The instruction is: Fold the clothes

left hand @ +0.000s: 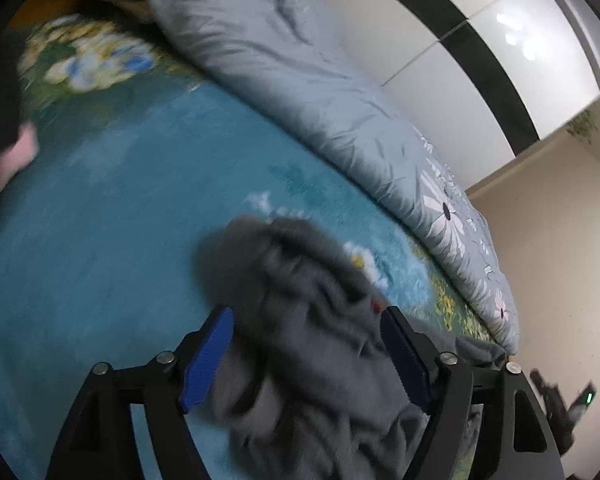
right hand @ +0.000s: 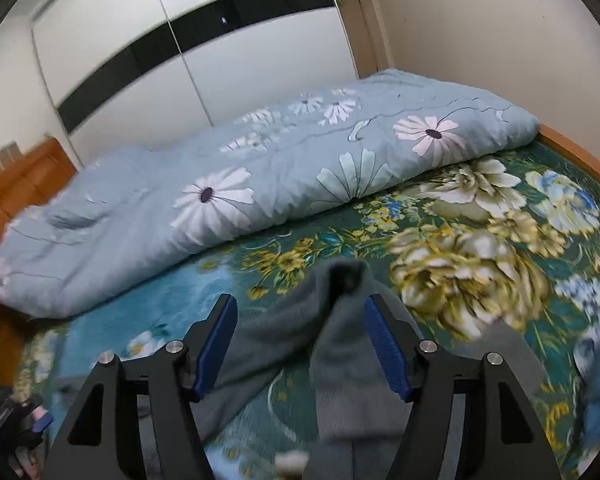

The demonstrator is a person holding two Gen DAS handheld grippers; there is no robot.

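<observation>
Left gripper hangs with its blue pads spread wide, right gripper likewise, both gaping over grey cloth, neither pad pressing on anything. Now the lie of the land, big to small: the bed carries it all, its teal floral cover running to the wooden edge; along the far side sprawls a pale blue daisy-print duvet, bunched in a long roll. Near the front edge lies the grey garment, crumpled in a heap under the left jaws, while in the right view a grey fold rises in a peak between the pads. It looks freshly laid down, not yet flat. To do this well, I'd say: pick out a true hem or corner rather than a bunch, take one layer each side, and pull the cloth taut across the bed before folding
</observation>
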